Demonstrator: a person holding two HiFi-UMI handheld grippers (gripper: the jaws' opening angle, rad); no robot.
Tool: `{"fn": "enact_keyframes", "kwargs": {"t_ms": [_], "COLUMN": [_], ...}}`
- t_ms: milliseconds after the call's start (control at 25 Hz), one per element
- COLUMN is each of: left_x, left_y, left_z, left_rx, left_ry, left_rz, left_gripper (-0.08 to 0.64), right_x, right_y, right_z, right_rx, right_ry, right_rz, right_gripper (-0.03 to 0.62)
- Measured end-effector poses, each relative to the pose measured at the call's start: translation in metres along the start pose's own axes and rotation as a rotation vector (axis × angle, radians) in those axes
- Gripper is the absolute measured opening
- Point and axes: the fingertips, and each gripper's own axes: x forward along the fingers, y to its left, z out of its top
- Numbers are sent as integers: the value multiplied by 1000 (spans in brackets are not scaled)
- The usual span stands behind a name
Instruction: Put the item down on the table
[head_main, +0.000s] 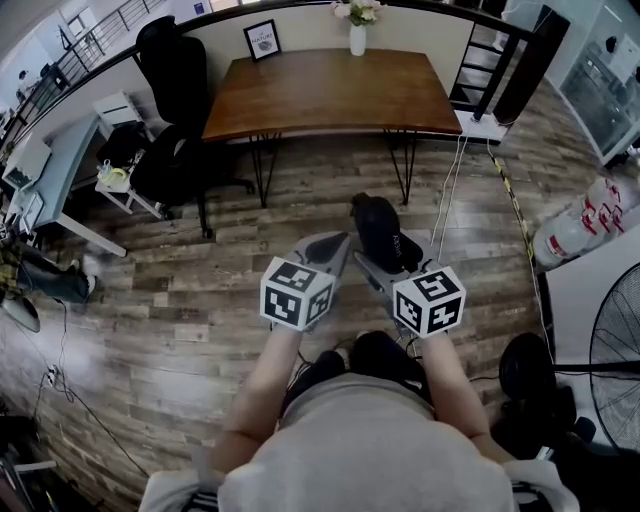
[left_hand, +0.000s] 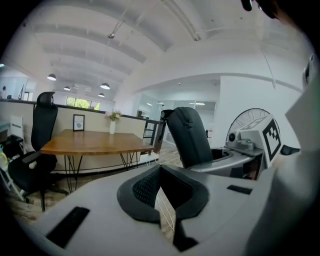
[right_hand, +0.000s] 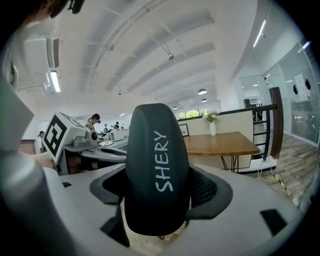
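A black, rounded case (head_main: 378, 232) with white "SHERY" lettering (right_hand: 156, 170) stands upright between the jaws of my right gripper (head_main: 388, 262), which is shut on it (right_hand: 157, 200). I hold it over the wooden floor, well short of the brown wooden table (head_main: 330, 95). My left gripper (head_main: 335, 247) hovers just to the left of the case, and its jaws are closed together with nothing between them (left_hand: 162, 197). The left gripper view shows the case (left_hand: 190, 137) at its right and the table (left_hand: 95, 144) beyond. In the right gripper view the table (right_hand: 220, 145) lies behind the case.
On the table's far edge stand a white vase of flowers (head_main: 358, 30) and a framed picture (head_main: 262, 38). A black office chair (head_main: 175, 100) stands at its left end, a white power strip (head_main: 483, 125) with cables at its right. A fan (head_main: 615, 350) is at the right.
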Motion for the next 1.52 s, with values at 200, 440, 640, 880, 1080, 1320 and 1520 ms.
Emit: {"fn": "enact_keyframes", "kwargs": {"t_ms": [200,440,640,880,1080,1320,1520], "left_x": [7,29,66,125,170,203,217], "left_y": [5,40,75,113,144,171,183], "left_z": [-8,-5,17,54,82,105,104], "left_rx": [-27,-44,-56,-52,-51,-70,-98], "left_ry": [16,24,21,8,-1,-31,-16], "left_rz": [-5,20,34,62,88,125,143], "left_gripper": [12,12,12,12,12,12,12], "right_x": [11,46,85,131,166,196,207], "right_y": [-11,-34,-68,-124,-164,-201,-217], "right_z": [-3,0,15,45,68,84,76], "right_rx": [8,7,28,18,0,3,33], "right_ry": [25,45,50,44,38,34,59], "right_rz": [-21,3,33,64,103,126,136], "right_gripper": [362,362,362,362,362,362,362]}}
